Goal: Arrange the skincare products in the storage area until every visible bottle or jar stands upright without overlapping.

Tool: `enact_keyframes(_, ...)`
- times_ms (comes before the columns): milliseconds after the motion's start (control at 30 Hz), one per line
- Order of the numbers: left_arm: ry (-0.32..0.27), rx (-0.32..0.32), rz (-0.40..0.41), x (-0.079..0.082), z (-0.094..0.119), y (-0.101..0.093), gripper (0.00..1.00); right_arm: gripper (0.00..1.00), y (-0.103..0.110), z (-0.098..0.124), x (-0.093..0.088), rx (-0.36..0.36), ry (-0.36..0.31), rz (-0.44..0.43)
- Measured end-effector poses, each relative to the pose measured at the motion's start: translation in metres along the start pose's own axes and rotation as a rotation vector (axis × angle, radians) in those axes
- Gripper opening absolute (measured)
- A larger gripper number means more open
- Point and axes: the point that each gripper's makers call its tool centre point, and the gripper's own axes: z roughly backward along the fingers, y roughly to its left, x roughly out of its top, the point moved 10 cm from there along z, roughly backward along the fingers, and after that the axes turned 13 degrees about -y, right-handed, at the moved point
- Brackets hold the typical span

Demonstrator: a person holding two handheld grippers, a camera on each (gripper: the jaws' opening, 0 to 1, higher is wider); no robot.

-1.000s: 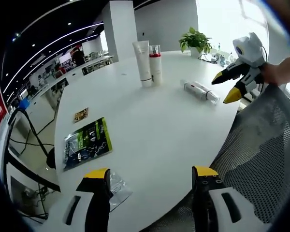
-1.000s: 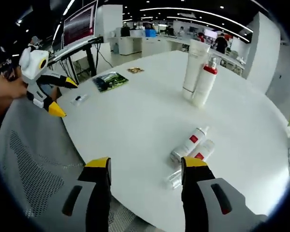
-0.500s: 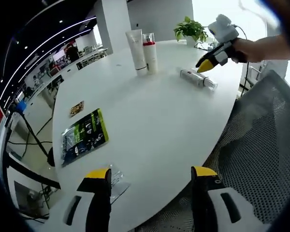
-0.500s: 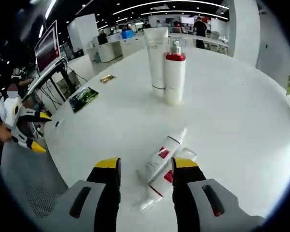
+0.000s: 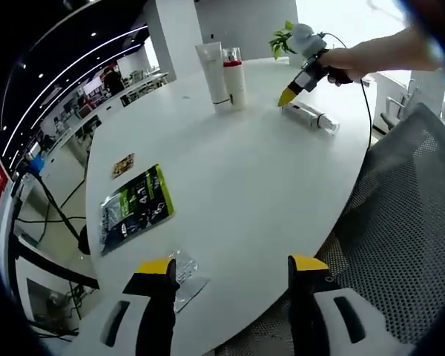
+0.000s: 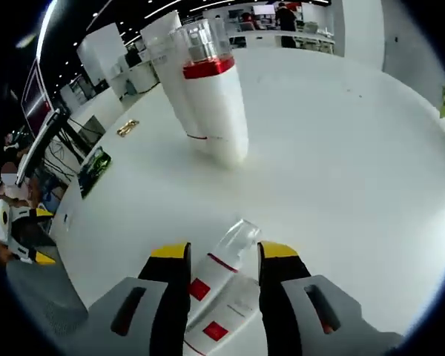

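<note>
With its jaws apart astride the fallen white red-labelled bottle (image 6: 221,273), the right claw (image 6: 221,256) should next clamp and upright it.

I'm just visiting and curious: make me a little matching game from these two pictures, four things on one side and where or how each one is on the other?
Things:
1. pump bottle with red collar
2. white bottles with red labels
3. green packet
4. left tool

States:
A. lying flat near the table's left edge
B. open, hanging over the near table edge
C. standing upright beside a tall white tube
D. lying on their sides between the right tool's jaws

Pairs: 1-C, 2-D, 3-A, 4-B
</note>
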Motion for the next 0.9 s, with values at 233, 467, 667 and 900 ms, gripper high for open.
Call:
enact_keyframes(233, 0.010, 0.013, -0.003, -0.002, -0.002, 0.002, 0.62, 0.31, 0.009, -0.006, -0.003, 0.008, 0.015, 0.035)
enact_keyframes(467, 0.021, 0.016, 0.002, -0.004, -0.002, 0.002, 0.62, 0.22, 0.003, -0.030, -0.002, 0.031, -0.026, 0.093)
enact_keyframes(667, -0.001, 0.016, 0.024, -0.001, -0.001, 0.002, 0.63, 0.20, 0.009, -0.038, -0.004, 0.059, -0.027, 0.067)
enact_keyframes(900, -0.100, 0.000, 0.067, 0.017, 0.004, -0.001, 0.65, 0.20, 0.028, -0.025, 0.012, 0.171, -0.161, 0.004)
